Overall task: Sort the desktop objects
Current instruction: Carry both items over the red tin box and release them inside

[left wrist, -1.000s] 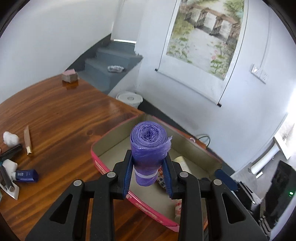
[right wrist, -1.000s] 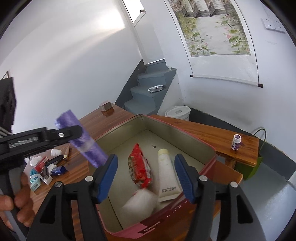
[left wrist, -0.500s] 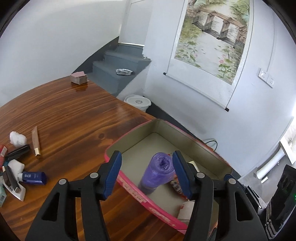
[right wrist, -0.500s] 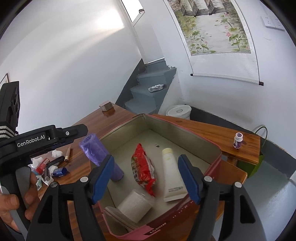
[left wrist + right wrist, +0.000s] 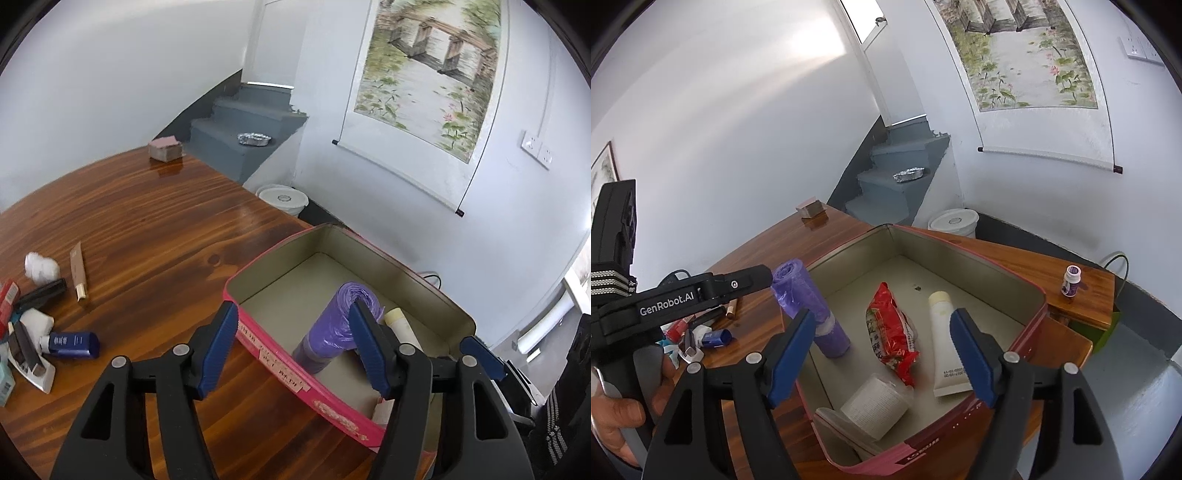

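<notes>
**Two grippers open; purple roll lies in the tin**

Several small items sit clustered at the far left of the wooden table: a cotton ball, a slim beige tube and a dark blue bottle lying on its side. To their right, the left gripper has just been spreading its jaws; the blue pads stand apart with nothing pressed between them. The purple bag roll is released and leans inside the pink tin against its near-left wall, lower end on the tin floor. Further right in the tin lie a red snack packet, a white gauze roll and a cream tube. The right gripper hangs above the tin's near rim, jaws having just widened, empty. A small white bottle stands on the lower bench at far right.
</notes>
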### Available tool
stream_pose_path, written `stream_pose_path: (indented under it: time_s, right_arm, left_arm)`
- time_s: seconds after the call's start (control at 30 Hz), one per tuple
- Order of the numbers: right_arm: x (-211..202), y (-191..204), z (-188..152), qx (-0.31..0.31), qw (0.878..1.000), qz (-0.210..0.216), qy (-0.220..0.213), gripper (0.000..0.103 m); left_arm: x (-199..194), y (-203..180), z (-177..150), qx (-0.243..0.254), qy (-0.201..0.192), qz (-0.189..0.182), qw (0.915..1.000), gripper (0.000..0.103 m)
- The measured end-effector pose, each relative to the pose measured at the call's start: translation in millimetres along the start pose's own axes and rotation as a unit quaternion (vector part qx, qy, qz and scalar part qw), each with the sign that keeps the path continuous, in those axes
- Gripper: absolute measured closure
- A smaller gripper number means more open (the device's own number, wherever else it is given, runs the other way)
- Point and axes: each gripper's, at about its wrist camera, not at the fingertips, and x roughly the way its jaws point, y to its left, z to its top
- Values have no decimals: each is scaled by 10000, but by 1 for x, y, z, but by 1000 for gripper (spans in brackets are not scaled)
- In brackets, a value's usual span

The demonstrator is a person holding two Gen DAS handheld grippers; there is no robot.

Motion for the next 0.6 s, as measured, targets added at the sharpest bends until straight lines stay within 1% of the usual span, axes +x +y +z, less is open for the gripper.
stream_pose_path:
  time_s: [0.07,0.2,0.23,0.3,0.4,0.53,0.6]
  right_arm:
    - [-1,-4,0,54,10000,5,-12,24]
    - [-2,-5,0,94,10000,12,-27,24]
    - [-2,-6,0,96,9999,18,-21,24]
    - [-2,-5,0,89,10000,27,-4,24]
    - [-1,-3,-1,87,10000,46,13,24]
    - [-1,0,0,65,10000,57,2,24]
    - [-1,5,0,35,10000,77,-6,24]
  left_arm:
    - [4,-5,4,131,-99,96,9998,37]
    - [16,-9,16,301,-247,403,9984,37]
    - [19,-9,17,315,-234,439,9983,37]
    - [32,-8,20,350,-49,565,9978,37]
    - [43,-6,17,311,169,612,9975,37]
    - [37,-2,10,277,191,526,9980,37]
    - [30,1,9,266,136,531,9981,37]
